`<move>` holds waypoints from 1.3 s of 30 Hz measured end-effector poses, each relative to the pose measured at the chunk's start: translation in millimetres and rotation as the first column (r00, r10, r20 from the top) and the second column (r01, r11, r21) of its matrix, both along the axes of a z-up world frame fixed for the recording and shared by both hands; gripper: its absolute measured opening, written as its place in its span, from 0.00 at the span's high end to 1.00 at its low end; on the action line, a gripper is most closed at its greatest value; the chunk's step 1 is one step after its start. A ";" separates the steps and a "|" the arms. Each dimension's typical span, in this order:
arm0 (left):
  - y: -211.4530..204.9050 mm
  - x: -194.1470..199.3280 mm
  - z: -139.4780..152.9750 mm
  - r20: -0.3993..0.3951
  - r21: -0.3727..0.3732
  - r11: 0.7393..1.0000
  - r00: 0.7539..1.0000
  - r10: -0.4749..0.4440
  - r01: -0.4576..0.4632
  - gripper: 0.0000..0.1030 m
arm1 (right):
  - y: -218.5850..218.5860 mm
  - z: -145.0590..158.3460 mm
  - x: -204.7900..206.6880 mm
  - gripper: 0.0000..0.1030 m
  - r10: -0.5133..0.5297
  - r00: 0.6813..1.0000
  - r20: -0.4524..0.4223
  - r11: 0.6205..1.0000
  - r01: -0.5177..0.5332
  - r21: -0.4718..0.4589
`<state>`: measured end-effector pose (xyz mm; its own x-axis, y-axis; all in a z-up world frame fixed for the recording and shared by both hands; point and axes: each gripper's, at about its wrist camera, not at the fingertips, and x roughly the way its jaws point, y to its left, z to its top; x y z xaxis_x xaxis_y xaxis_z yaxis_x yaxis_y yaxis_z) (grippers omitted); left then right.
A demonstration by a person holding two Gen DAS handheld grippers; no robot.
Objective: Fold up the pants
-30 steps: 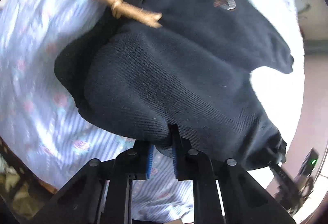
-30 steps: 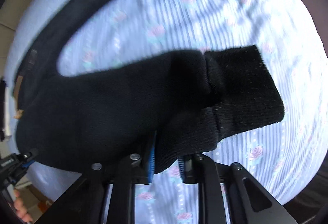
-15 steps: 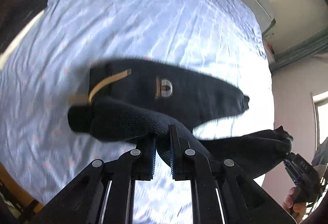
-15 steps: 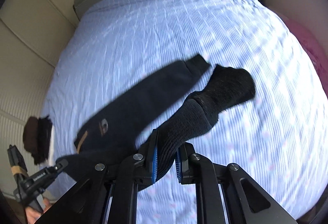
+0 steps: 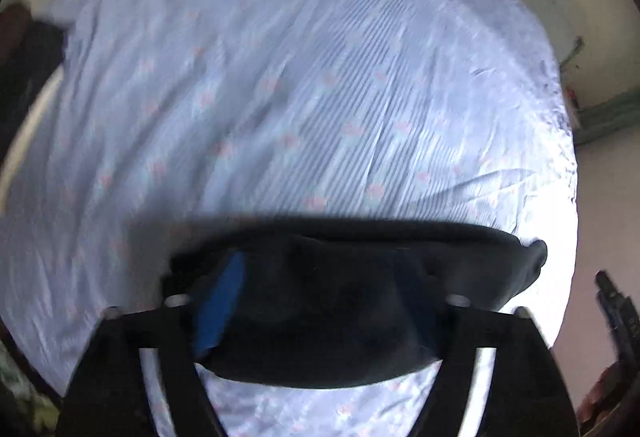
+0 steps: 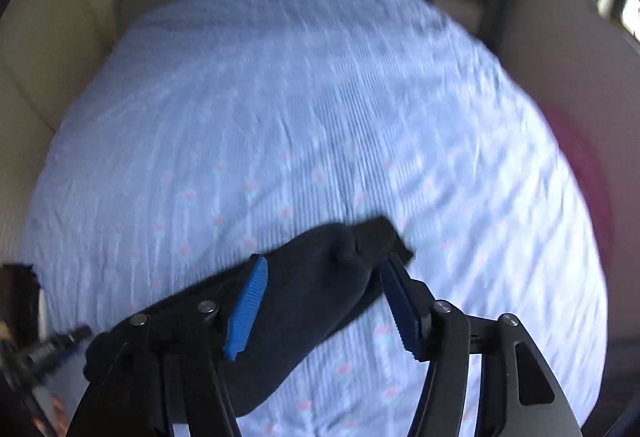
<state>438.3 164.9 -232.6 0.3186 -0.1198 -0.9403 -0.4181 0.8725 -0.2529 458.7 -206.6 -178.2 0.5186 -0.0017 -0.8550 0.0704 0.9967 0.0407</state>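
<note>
Both tools are spread wide and grip nothing. The left tool hangs over the black pants, which lie on the bed across the near end of its pale blue flowered sheet. The right tool stands equally wide, the pants' cuffed leg end showing between its blue pads. Blur hides any label.
</note>
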 end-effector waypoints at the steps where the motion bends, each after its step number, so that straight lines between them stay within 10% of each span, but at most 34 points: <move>1: -0.4 -1.7 7.4 0.022 0.015 1.000 0.999 -0.023 0.023 0.21 | 3.0 6.9 -5.2 0.38 0.019 1.000 0.020 1.000 -0.019 -0.020; 4: -9.8 -1.2 25.9 0.094 0.067 0.981 0.977 -0.190 0.184 0.19 | 8.1 17.1 -23.4 0.37 0.096 0.993 0.064 0.995 -0.094 -0.036; 6: -27.3 3.5 28.7 0.102 0.144 0.921 0.920 -0.378 0.363 0.19 | 9.3 10.1 -40.9 0.37 0.165 0.985 0.046 0.986 -0.165 0.008; 12: -86.8 27.2 -12.9 -0.050 0.303 0.616 0.658 -0.751 0.727 0.20 | 11.1 -57.1 -73.4 0.37 0.218 0.969 -0.113 0.968 -0.201 0.150; 15: -104.7 43.4 -40.8 -0.101 0.289 0.552 0.598 -0.795 0.782 0.21 | 11.0 -95.6 -84.4 0.37 0.194 0.959 -0.205 0.962 -0.144 0.233; 22: -117.5 66.4 -105.8 -0.197 0.183 0.534 0.563 -0.803 0.825 0.29 | 13.3 -140.9 -108.8 0.37 0.150 0.941 -0.302 0.963 -0.069 0.262; 26: -115.1 61.3 -104.3 -0.160 0.168 0.552 0.575 -0.802 0.817 0.78 | 14.4 -147.5 -108.4 0.37 0.139 0.938 -0.318 0.958 -0.047 0.282; 39: -70.7 78.3 -76.1 -0.095 0.224 0.615 0.645 -0.758 0.756 0.86 | 75.5 -136.0 -67.6 0.37 0.394 0.894 -0.212 0.896 -0.323 0.304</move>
<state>516.6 94.2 -308.8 0.2193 -0.1121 -0.9692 0.4184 0.9082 -0.0103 391.1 -131.0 -314.3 0.1990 0.3770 -0.9046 -0.2460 0.9127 0.3263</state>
